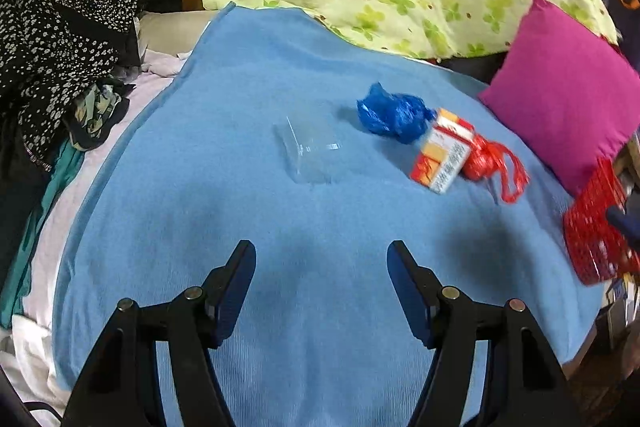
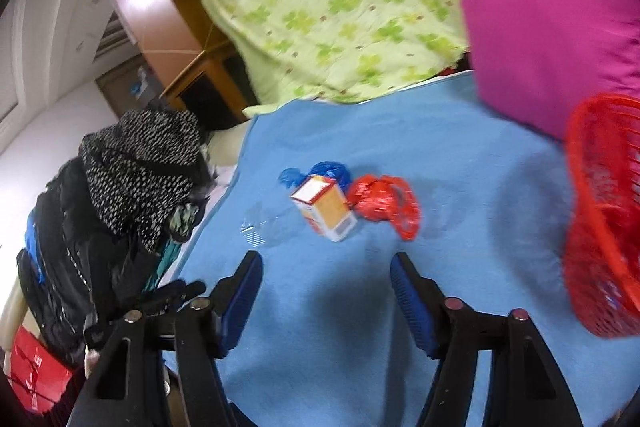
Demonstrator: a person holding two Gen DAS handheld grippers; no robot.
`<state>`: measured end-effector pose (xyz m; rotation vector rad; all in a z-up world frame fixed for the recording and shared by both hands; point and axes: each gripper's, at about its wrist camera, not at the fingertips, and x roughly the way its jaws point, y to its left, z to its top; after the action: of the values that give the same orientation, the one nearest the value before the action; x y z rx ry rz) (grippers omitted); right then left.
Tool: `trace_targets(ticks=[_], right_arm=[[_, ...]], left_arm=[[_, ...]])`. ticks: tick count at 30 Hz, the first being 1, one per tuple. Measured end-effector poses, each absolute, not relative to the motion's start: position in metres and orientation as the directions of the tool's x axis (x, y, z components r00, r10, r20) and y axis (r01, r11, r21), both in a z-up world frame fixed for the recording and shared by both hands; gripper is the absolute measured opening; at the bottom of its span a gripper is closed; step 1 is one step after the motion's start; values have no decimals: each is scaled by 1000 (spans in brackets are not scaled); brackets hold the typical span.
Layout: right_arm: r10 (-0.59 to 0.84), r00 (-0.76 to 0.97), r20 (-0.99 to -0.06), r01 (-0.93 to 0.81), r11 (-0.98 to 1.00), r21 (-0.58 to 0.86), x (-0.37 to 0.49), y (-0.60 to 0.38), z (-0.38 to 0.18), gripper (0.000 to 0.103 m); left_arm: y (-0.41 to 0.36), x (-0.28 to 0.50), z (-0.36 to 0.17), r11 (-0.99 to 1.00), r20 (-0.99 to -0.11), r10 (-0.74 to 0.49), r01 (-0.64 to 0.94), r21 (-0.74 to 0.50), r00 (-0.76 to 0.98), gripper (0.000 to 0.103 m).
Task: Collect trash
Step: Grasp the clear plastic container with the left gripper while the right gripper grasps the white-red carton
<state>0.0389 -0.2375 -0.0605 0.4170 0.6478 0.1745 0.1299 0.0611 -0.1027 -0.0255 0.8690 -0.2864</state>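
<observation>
Both claws, left (image 1: 321, 259) and right (image 2: 326, 269), gape empty above the blue blanket (image 1: 280, 267). Ahead of them we see the trash: clear wrapper (image 1: 308, 153), blue bag (image 1: 394, 113), carton (image 1: 442, 151), red bag (image 1: 492, 161). Risk: the nearly invisible wrapper may slip the pads or get overlooked.

Black hand-held gripper (image 1: 321, 261) arms, blue ribbed pads, round silver rivets

Matt knit blue blanket (image 1: 280, 267); glossy clear plastic box (image 1: 308, 153).
</observation>
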Motion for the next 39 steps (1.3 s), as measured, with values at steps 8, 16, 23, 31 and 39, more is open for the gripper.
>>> trace_targets(ticks=[8,16,23,31,39], right_arm=[[347,757,-553,-102,900,424,113,-222,-86,77],[400,762,-510,-232,903,362,176,-208,-90,84],[419,712,-564,-287,906,311,230,-199,-116,88],[393,697,-600,-288,919,268,239,-183,-142,84],[352,721,-597,-244,935,257,207,-179,-126,56]], left_arm=[[45,198,-114,965,-745,-262,180,-191,613,75],[26,249,-137,965,-773,-262,146,-218,578,75],[25,271,-151,957,-783,-285,123,-261,553,75],[36,279,-174,935,-788,-342,99,-342,512,53],[40,257,-165,935,-777,-342,106,-340,528,43]])
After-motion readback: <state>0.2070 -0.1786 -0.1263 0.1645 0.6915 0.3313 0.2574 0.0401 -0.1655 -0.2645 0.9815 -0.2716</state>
